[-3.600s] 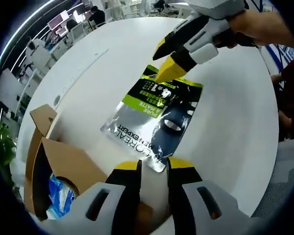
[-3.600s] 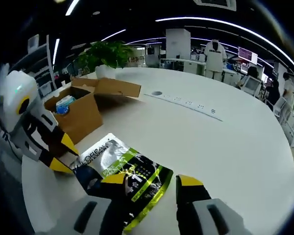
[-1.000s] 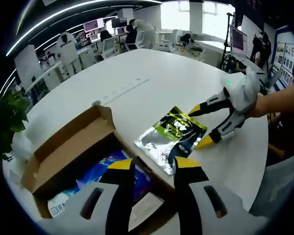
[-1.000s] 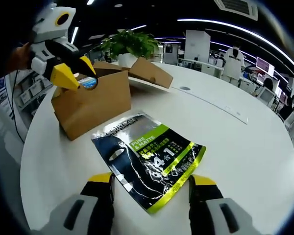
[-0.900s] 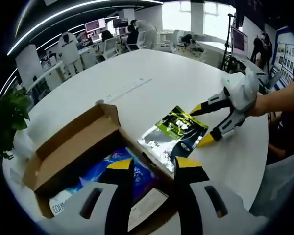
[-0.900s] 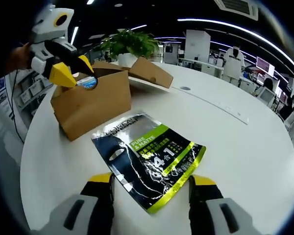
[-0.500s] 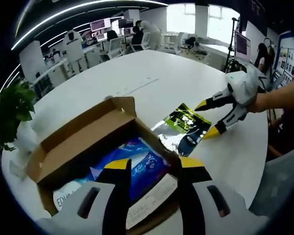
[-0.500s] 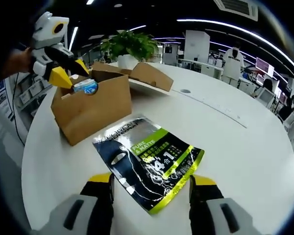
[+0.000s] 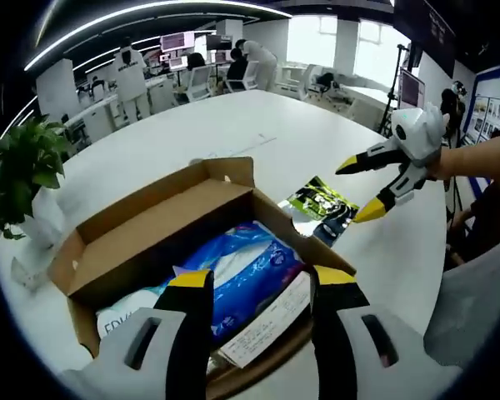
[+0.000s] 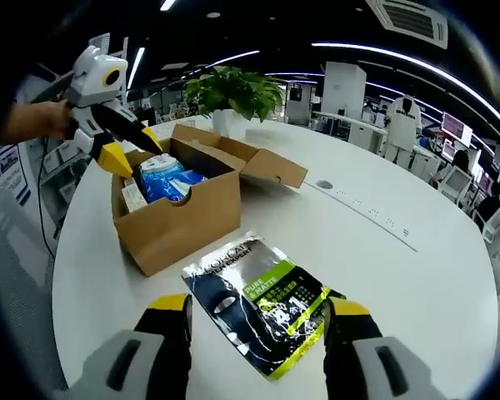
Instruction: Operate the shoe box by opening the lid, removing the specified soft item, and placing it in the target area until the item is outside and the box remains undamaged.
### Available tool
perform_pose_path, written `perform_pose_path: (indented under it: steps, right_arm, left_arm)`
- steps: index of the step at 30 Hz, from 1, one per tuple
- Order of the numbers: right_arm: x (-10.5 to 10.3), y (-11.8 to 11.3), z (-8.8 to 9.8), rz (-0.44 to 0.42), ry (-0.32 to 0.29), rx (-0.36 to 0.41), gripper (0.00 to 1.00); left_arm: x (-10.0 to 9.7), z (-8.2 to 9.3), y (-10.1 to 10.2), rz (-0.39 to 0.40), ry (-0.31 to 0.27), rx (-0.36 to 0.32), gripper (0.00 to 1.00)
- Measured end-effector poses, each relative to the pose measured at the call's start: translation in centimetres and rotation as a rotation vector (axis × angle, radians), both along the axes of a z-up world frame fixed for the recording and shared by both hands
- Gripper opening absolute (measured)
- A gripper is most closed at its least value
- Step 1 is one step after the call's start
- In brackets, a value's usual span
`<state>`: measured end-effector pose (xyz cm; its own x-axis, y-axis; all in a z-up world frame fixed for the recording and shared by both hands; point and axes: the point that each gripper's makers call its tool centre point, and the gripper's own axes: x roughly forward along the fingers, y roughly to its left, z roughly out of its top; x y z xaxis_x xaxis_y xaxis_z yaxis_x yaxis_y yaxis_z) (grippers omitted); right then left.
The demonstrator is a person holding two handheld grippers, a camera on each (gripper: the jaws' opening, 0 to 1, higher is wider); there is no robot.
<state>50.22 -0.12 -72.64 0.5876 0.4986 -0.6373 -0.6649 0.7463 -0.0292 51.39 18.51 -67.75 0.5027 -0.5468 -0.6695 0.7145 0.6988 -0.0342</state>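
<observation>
open office, white table (image 10: pixel 433 275), ceiling strip lights (image 9: pixel 108 25)

A large round white table (image 10: pixel 433 275) carries an open cardboard shoe box (image 10: pixel 177 218). Just beside the box lies a flat black-and-green foil pouch (image 10: pixel 258 302). Beyond the box stands a potted plant (image 10: pixel 233 96).

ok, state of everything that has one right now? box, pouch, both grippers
shoe box: lid open, flap folded back, upright on the table, looks intact
blue packet: inside the box
paper slip: in the box, at its near edge
pouch: out of the box, lying flat on the table beside it
left gripper: open, empty, above the box opening
right gripper: open, empty, above the pouch
</observation>
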Motion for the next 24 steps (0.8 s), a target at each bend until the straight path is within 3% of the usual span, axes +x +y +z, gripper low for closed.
perform_pose_path:
  steps: [8, 24]
  right_arm:
    - [0.3, 2.5, 2.1, 0.055, -0.025, -0.017, 0.65]
    - [1.8, 8.4, 4.8, 0.160, -0.060, -0.021, 0.71]
  left_arm:
    - [0.0, 0.3, 3.2, 0.023, -0.008, 0.017, 0.50]
    - [0.7, 1.5, 8.0, 0.042, -0.028, 0.025, 0.56]
